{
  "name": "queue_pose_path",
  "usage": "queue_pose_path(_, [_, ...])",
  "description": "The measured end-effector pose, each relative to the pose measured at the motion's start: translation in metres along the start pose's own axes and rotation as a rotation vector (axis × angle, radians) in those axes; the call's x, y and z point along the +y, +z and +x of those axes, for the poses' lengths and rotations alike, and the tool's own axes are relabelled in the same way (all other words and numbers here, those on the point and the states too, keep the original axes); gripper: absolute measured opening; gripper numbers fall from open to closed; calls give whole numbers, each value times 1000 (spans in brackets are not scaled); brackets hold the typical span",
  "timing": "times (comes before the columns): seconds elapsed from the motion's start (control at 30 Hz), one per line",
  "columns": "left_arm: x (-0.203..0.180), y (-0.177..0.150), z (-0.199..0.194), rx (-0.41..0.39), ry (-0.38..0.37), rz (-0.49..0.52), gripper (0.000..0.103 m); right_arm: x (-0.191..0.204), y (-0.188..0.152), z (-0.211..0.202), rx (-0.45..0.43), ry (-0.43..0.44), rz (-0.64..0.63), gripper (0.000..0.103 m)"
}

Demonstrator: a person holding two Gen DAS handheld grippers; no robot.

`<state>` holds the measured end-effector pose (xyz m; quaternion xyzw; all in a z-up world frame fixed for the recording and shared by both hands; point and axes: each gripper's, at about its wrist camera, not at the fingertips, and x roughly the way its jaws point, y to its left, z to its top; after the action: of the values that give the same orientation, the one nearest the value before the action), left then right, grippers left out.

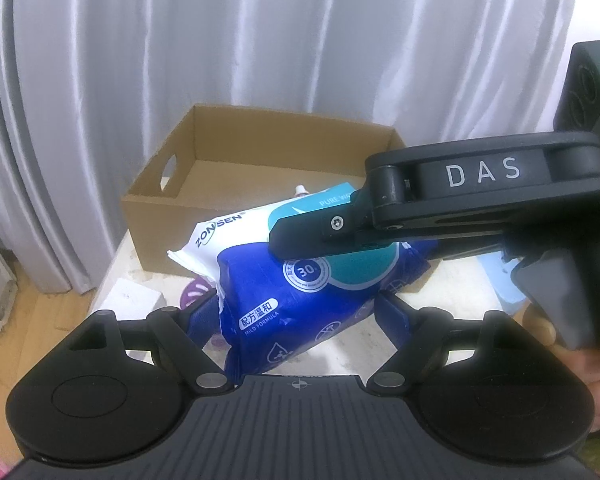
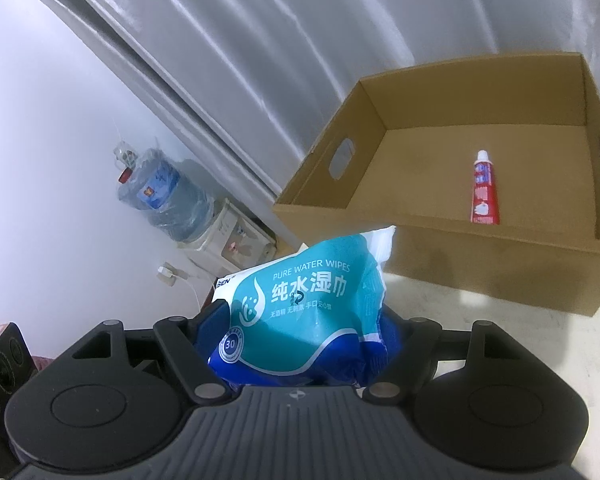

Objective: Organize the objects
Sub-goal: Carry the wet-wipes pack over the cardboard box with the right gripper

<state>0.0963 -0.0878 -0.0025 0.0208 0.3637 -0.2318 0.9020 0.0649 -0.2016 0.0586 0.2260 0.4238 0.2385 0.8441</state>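
Midway: wipes pack (image 2: 304, 312) clamped aloft by both tongs, carton (image 2: 460, 248) holding only a toothpaste tube (image 2: 485, 188).

Pinched between left tongs (image 1: 296, 312) and right tongs (image 2: 304, 344) above the surface (image 1: 340, 344), short of the carton at twelve o'clock. Left unsorted: purple disc (image 1: 198, 290) at nine, white block (image 1: 128, 300) beyond. Near wall still to clear; wide floor free inside.
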Motion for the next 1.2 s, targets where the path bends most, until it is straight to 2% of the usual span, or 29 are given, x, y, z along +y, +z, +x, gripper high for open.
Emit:
queue_pose_path(0.3, [4, 12, 3, -2, -4, 16, 81, 0, 17, 8, -9, -6, 23, 78])
queue_pose_path(0.5, [15, 45, 12, -4, -33, 28, 81, 0, 46, 14, -23, 2, 20, 78])
queue_pose_path(0.67, [26, 81, 30, 12, -47, 49, 81, 0, 84, 26, -23, -9, -24, 78])
queue_pose_path(0.77, [36, 106, 50, 44, -55, 55, 81, -5, 107, 36, -7, -9, -22, 78])
queue_pose_path(0.8, [39, 114, 58, 57, -57, 62, 81, -7, 114, 40, -32, -33, 19, 78])
queue_pose_path(0.93, [49, 142, 95, 118, -49, 74, 81, -26, 143, 64, -4, -22, 61, 78])
queue_pose_path(1.2, [64, 167, 178, 266, -10, 94, 81, -84, 179, 129, 75, -4, 158, 78])
